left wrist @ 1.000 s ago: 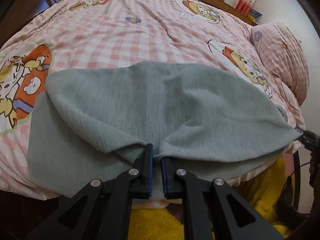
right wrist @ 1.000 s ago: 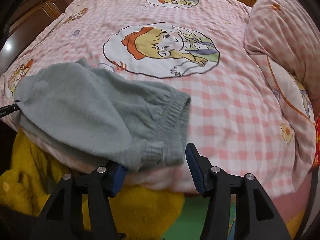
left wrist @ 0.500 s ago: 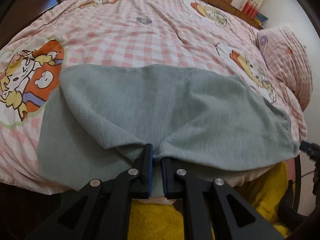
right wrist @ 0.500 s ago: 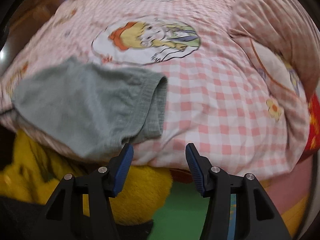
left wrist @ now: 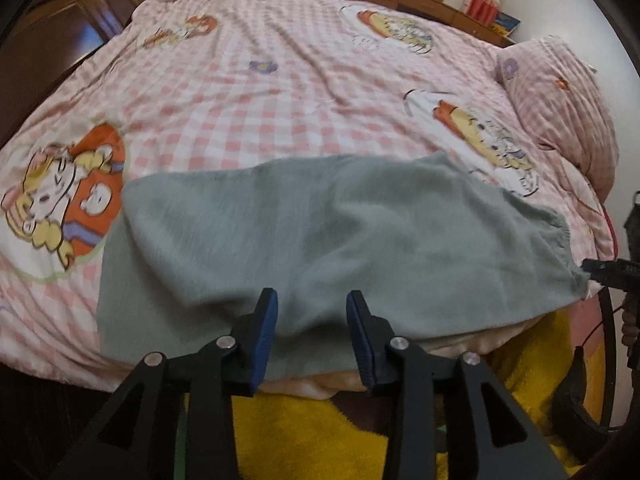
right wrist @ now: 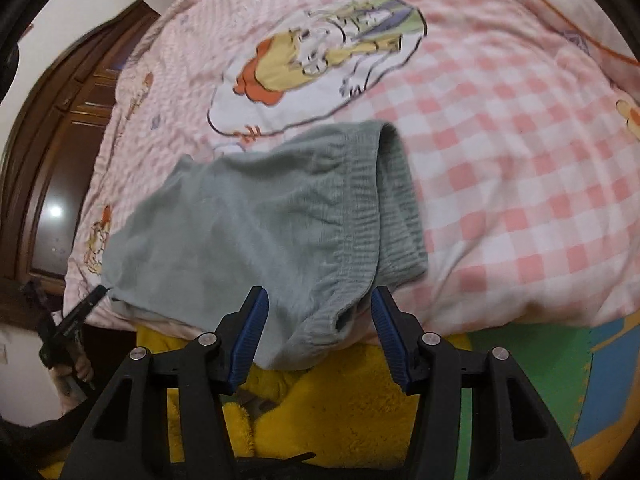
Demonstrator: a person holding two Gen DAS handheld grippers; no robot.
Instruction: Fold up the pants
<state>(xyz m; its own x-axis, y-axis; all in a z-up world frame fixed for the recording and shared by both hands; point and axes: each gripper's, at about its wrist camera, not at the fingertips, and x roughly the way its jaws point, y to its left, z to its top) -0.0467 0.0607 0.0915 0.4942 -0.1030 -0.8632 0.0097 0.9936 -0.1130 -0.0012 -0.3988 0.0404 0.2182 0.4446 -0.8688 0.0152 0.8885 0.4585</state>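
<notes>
The grey-green pants [left wrist: 320,240] lie folded over themselves along the near edge of the bed, the top layer covering most of the bottom one. My left gripper [left wrist: 312,320] is open, its jaws apart on either side of the cloth's near edge, holding nothing. In the right wrist view the ribbed waistband [right wrist: 384,216] lies at the right end of the pants [right wrist: 248,236]. My right gripper [right wrist: 318,324] is open just in front of the waistband corner that hangs over the bed edge.
The bed has a pink checked cover [left wrist: 280,100] with cartoon prints and a pillow [left wrist: 560,96] at the right. A yellow fluffy fabric [right wrist: 340,396] lies below the bed edge. Dark wooden cabinets [right wrist: 60,152] stand at the left.
My left gripper has opened and let go of the pants' edge, which now lies flat. My right gripper has swung left toward the waistband, still open.
</notes>
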